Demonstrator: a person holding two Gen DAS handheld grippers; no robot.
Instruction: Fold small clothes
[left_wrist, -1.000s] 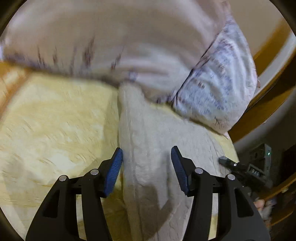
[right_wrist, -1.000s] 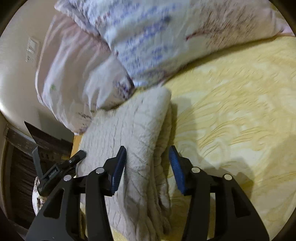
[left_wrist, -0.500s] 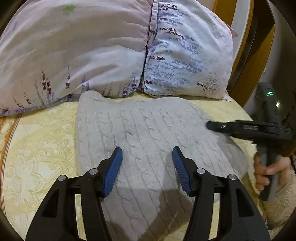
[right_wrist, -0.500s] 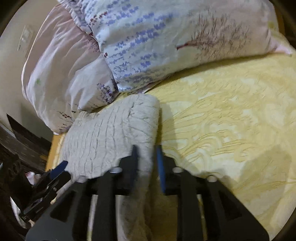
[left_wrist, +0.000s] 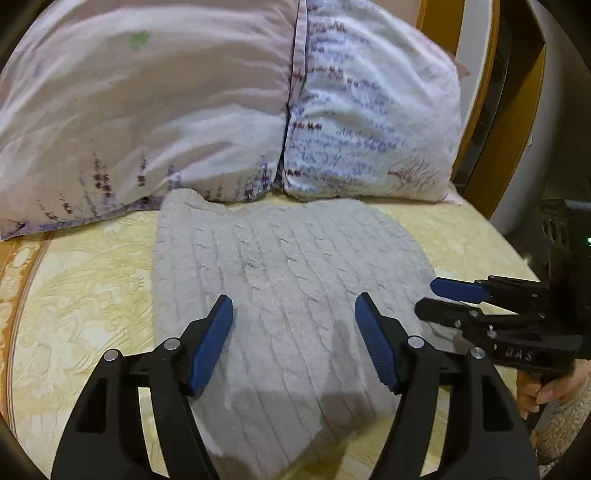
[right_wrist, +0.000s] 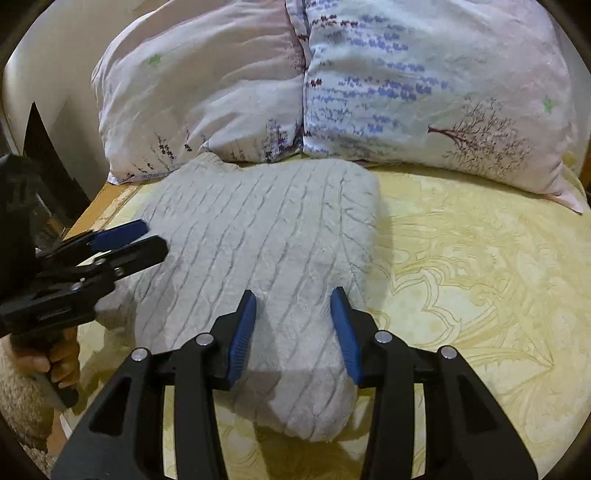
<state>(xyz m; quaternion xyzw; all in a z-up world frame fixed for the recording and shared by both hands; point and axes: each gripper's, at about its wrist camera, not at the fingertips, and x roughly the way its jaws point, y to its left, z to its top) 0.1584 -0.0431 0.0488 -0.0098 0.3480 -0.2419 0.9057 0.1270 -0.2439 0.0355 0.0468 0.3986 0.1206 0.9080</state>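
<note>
A folded grey cable-knit sweater (left_wrist: 288, 295) lies on the yellow bedspread (left_wrist: 85, 295) just in front of two pillows; it also shows in the right wrist view (right_wrist: 266, 236). My left gripper (left_wrist: 295, 332) is open and empty, its blue pads just above the sweater's near part. My right gripper (right_wrist: 293, 328) is open and empty, hovering over the sweater's near right edge. In the left wrist view the right gripper (left_wrist: 428, 299) shows at the sweater's right side. In the right wrist view the left gripper (right_wrist: 147, 240) shows at its left side.
Two floral pillows (left_wrist: 147, 110) (right_wrist: 424, 92) lean against the headboard behind the sweater. A wooden bed frame (left_wrist: 491, 110) runs along the right of the left wrist view. Bare yellow bedspread (right_wrist: 480, 277) extends to the sweater's right.
Both views swung from a side-on look at the sweater to facing the pillows. The right gripper closed on the sweater's edge half a second ago and has now opened, letting it go.
</note>
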